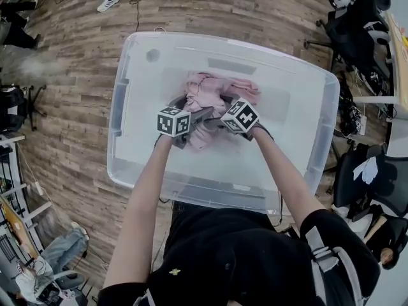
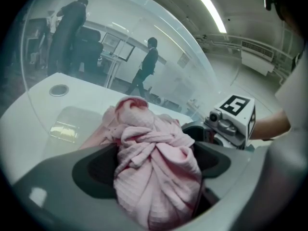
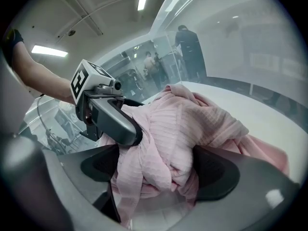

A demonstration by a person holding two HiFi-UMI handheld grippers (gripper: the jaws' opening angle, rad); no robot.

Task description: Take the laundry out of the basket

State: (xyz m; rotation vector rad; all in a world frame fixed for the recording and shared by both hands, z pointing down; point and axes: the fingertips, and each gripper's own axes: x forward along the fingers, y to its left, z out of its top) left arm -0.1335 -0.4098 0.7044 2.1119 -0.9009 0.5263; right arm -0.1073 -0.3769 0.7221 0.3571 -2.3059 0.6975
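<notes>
A crumpled pink cloth [image 1: 213,91] lies in the middle of a clear plastic basket [image 1: 124,101]. Both grippers reach down into the basket and meet at the cloth's near side. My left gripper [image 2: 154,167] stands open wide, and a bunched fold of the pink cloth [image 2: 154,177] fills the gap between its dark pads [image 2: 96,170]. My right gripper [image 3: 161,170] is also open wide, with a fold of the pink cloth [image 3: 163,143] hanging between its pads [image 3: 216,172]. The left gripper [image 3: 115,121] sits close beside the right one [image 2: 226,124], jaws almost touching.
The basket stands on a wood-plank floor [image 1: 70,94]. Black office chairs [image 1: 354,34] and desks crowd the right side, and another chair [image 1: 16,107] stands at the left. People [image 2: 147,69] show through the basket's clear wall.
</notes>
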